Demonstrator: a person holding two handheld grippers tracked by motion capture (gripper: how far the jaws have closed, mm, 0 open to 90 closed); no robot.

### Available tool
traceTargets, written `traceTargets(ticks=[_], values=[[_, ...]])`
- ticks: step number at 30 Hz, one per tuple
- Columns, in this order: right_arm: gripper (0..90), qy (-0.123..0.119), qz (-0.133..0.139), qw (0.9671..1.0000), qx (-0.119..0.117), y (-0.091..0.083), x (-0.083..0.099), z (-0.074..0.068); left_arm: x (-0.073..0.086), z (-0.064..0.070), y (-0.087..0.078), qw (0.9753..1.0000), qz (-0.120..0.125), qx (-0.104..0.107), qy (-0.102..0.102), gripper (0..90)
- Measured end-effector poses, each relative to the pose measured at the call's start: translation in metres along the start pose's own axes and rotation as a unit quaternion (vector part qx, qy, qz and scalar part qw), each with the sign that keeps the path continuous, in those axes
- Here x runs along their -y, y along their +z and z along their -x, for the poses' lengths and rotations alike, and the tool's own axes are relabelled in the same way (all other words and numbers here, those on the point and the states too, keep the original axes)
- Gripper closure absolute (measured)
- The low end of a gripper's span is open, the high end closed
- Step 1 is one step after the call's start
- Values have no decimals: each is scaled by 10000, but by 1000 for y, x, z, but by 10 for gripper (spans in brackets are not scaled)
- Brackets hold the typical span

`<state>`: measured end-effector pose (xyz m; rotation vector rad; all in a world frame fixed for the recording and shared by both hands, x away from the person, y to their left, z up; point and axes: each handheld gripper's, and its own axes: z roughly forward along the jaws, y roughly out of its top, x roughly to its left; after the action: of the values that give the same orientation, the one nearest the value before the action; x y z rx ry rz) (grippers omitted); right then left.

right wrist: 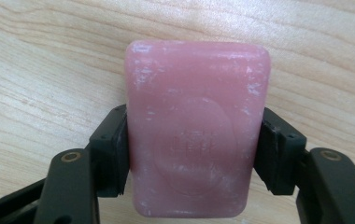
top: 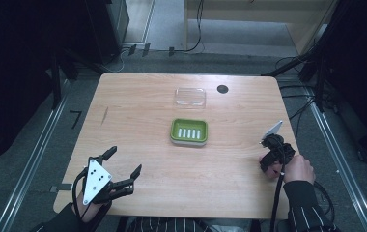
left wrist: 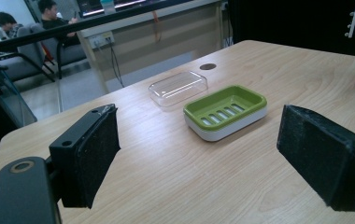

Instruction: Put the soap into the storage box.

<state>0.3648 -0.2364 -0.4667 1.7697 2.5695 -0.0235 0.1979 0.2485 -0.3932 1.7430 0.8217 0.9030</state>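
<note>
Right gripper (right wrist: pixel 192 140) clamps the pink soap (right wrist: pixel 195 126), its lower edge cut off; left gripper (left wrist: pixel 199 154) gapes wide.

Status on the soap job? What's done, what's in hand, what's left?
Done: the clear lid is off, lying on the table behind the green soap dish, which is empty.
In hand: the right gripper has its jaws against both sides of the pink soap bar, which looks to lie on the table.
Left, likely: soap into the dish, perhaps lid on. The left gripper is open and idle.
</note>
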Motion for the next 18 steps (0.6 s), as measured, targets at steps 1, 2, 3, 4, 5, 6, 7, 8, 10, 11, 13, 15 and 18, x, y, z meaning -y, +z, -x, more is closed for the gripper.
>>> traceTargets(ticks=[1,2,3,4,5,6,7,8,10,11,13,15,18], values=[[385,-37,22,10000,-5,-1,0,0,0,0,0,10000,0,-2,-1,133],[386,-75,31,10000,-4,-1,0,0,0,0,0,10000,-10,-2,0,133],[386,-59,26,10000,-6,-2,0,-1,0,0,0,10000,-11,-3,1,133],[386,-88,50,9999,14,-2,0,-1,0,0,0,10000,-15,-1,3,133],[386,-128,39,9999,25,-2,0,-2,0,0,0,10000,-12,2,4,132],[386,-165,63,9998,25,-3,-1,-2,0,0,0,10000,-12,-1,1,133],[386,-195,65,9998,22,-4,-1,-4,0,0,0,10000,-12,-7,-1,132],[386,-219,81,9997,23,-4,-1,-5,0,0,0,10000,-9,-8,-2,132],[386,-282,86,9996,20,-5,-2,-7,0,0,-1,10000,-14,-10,3,133],[386,-297,101,9995,17,-6,-3,-7,0,0,-1,10000,-19,-15,4,133],[386,-330,120,9994,14,-6,-3,-8,1,0,-1,10000,-7,-21,-11,133],[386,-395,116,9991,-18,-7,-5,-10,1,-1,-3,10000,-14,-39,-5,132],[386,-483,139,9987,-19,-8,-6,-11,1,-1,-3,10000,-10,-52,-16,132]])
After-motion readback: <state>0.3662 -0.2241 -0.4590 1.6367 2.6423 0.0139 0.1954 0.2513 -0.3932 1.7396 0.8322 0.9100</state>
